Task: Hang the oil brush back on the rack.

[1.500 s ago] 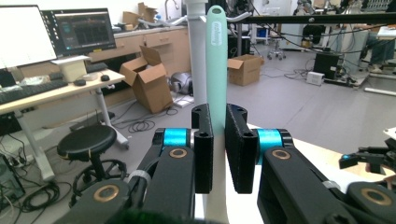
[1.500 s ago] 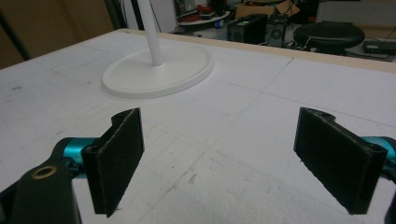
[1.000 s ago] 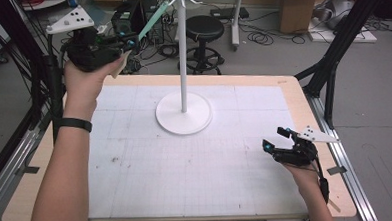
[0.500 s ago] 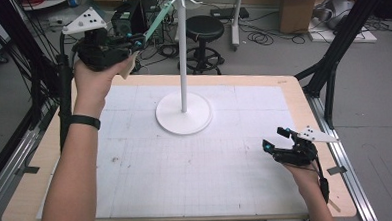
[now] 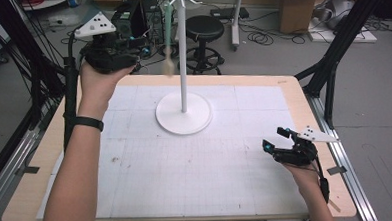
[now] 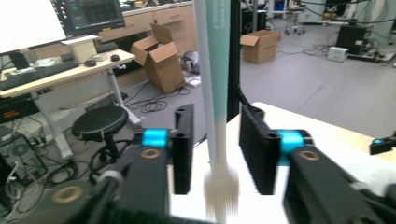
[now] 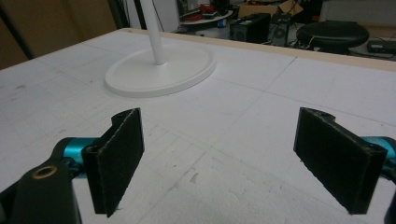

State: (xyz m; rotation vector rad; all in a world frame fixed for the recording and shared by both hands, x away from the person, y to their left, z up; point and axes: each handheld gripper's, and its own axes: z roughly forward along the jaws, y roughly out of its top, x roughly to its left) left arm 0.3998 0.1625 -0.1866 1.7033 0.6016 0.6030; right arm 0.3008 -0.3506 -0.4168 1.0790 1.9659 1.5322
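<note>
While my left gripper [image 6: 218,154] gapes around the hanging brush [image 6: 218,107] | stand [image 5: 184,111] mid-table | right gripper [image 7: 229,163] wide open, empty.

- The stand [image 5: 184,111] sits on the table [image 5: 248,198], its base just above the frame's centre.
- A brush [image 5: 167,41] hangs from the stand's top hooks, left of the pole, upper centre.
- The left tool [image 5: 141,53] is upper left, beside the brush.
- The right tool [image 5: 275,142] rests lower right.
- A stool [image 5: 205,27] stands behind the table.
</note>
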